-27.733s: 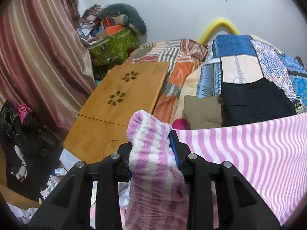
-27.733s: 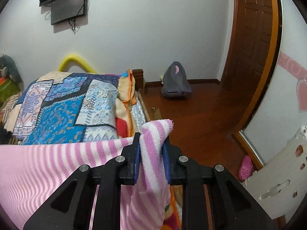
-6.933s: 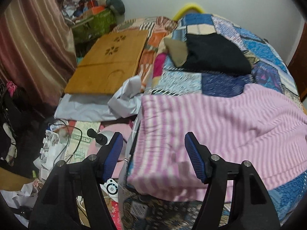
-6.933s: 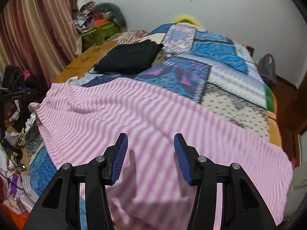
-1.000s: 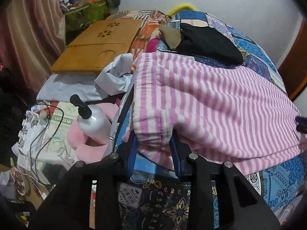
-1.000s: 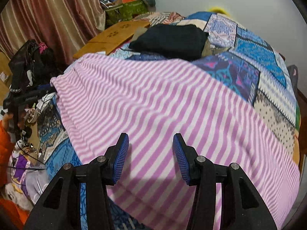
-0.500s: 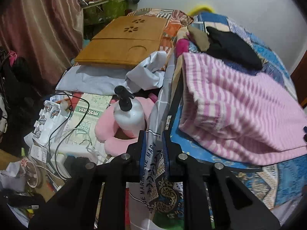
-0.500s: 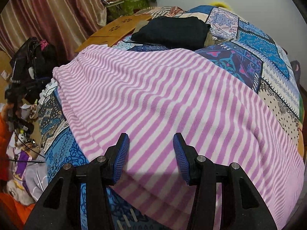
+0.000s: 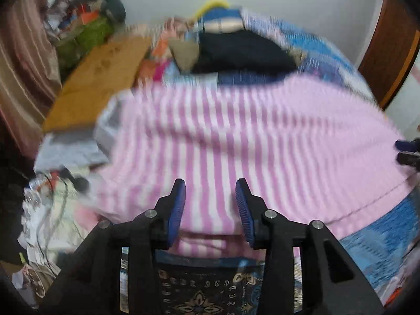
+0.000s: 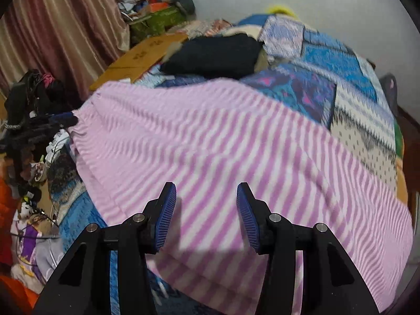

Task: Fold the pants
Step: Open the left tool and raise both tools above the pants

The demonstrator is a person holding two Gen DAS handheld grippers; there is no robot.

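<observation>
The pink and white striped pants (image 9: pixel 249 136) lie spread flat across the patchwork bed; they also fill the right wrist view (image 10: pixel 223 152). My left gripper (image 9: pixel 210 204) is open and empty, just above the pants' near edge at the bed's left end. My right gripper (image 10: pixel 206 215) is open and empty, low over the pants near their front edge. The right gripper's tips show at the far right of the left wrist view (image 9: pixel 407 152). The left wrist view is motion-blurred.
A folded black garment (image 10: pixel 215 55) and a tan one (image 9: pixel 185 52) lie on the patchwork quilt (image 10: pixel 341 60) behind the pants. A wooden lap table (image 9: pixel 97 84) sits left of the bed. Floor clutter with cables (image 9: pixel 50 210) lies at the left. Curtain (image 10: pixel 52 26) at the left.
My left gripper was shut on the pants' corner one second ago, then let go and opened, swinging back over the pants. The right gripper stayed open, shifting slightly.
</observation>
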